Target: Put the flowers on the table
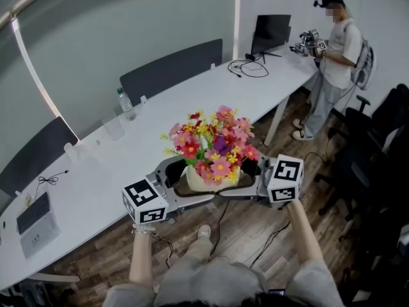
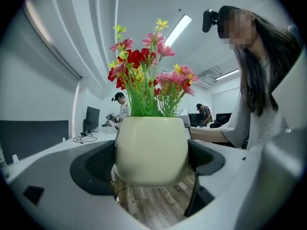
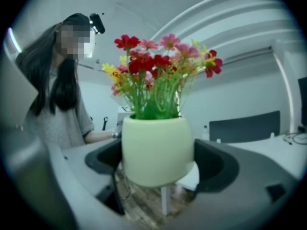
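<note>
Flowerpot (image 1: 203, 180), smooth, rounded, between left gripper (image 2: 151, 163), right gripper (image 3: 158, 163).

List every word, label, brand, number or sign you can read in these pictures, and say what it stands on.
No readable text anywhere in these views.
Black-and-white marker cubes: square patterns only, no letters.
Clear plastic water bottle: label too small to read.
Cream round flower pot: plain, no print.
Black flat monitor: screen dark, nothing shown.
</note>
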